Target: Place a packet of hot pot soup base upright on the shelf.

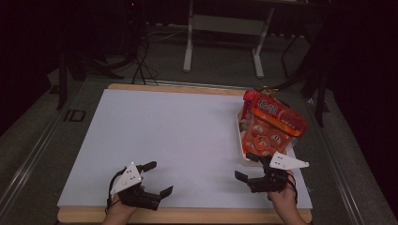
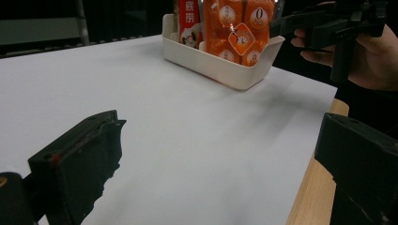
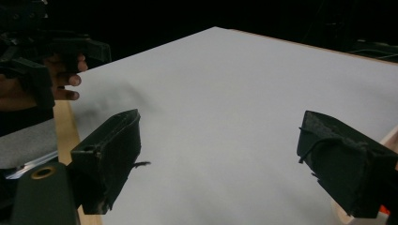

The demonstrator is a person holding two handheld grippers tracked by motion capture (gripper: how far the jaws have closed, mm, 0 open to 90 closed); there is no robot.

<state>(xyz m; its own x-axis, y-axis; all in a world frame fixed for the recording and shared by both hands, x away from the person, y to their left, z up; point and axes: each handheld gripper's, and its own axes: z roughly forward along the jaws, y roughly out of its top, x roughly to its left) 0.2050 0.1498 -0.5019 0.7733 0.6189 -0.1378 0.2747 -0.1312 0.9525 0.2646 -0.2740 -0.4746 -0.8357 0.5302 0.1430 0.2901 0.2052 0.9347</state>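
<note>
Hovering wide-jawed — left gripper (image 1: 156, 179) and right gripper (image 1: 249, 166) beside the snack tray (image 2: 220, 70).

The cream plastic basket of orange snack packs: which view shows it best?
The left gripper view: the cream plastic basket shows its near wall, rim and the orange snack packs standing inside. The high view shows it small, mostly covered by the packs. The right gripper view faces bare table.

Each black claw (image 1: 154, 179) (image 1: 252, 167) carries a grey three-cornered plate (small screw holes dotted across).
</note>
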